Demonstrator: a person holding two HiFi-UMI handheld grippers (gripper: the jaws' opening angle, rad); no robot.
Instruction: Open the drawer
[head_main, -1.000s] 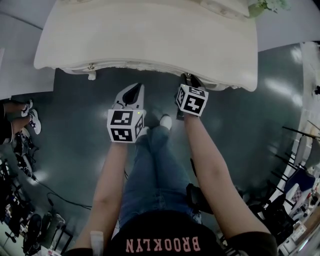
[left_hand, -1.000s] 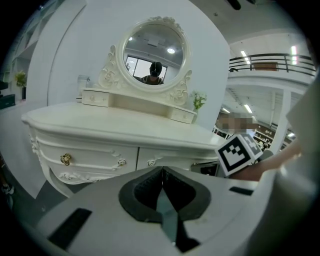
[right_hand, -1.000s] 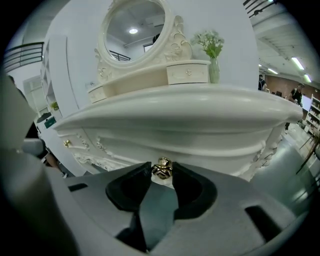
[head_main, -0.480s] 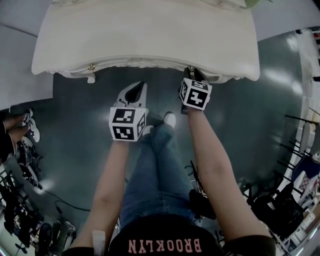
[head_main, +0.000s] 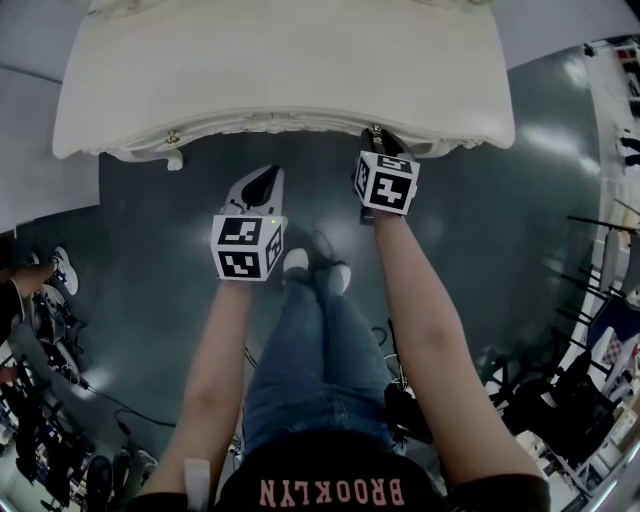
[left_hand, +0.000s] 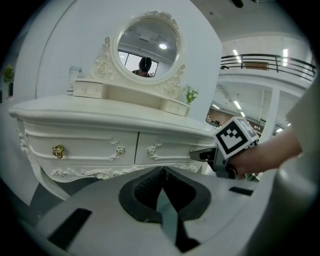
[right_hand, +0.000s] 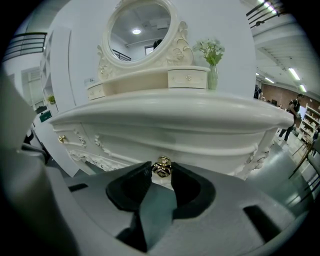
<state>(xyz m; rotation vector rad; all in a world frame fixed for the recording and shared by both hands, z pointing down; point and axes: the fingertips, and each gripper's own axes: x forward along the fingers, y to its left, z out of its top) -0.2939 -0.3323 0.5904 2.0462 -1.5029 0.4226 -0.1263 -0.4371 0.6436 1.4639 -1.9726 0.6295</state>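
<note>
A white dressing table (head_main: 280, 70) has two drawers side by side under its top. The right drawer (right_hand: 200, 145) looks closed, and its gold knob (right_hand: 161, 167) sits between the tips of my right gripper (right_hand: 161, 171), whose pads press on it from both sides. In the head view the right gripper (head_main: 376, 138) reaches under the table's front edge. My left gripper (head_main: 266, 182) hangs over the floor short of the table, shut and empty. In the left gripper view the left gripper (left_hand: 161, 172) faces the left drawer's gold knob (left_hand: 58, 150) from a distance.
An oval mirror (right_hand: 137, 30), small top drawers and a vase of flowers (right_hand: 212, 72) stand on the table. The person's legs and shoes (head_main: 310, 265) are below the grippers on the dark floor. Chairs and clutter (head_main: 40, 440) line both sides of the room.
The left gripper has sunk a little over the floor. The right gripper has stayed at the right drawer's knob. The drawer has not visibly moved.
</note>
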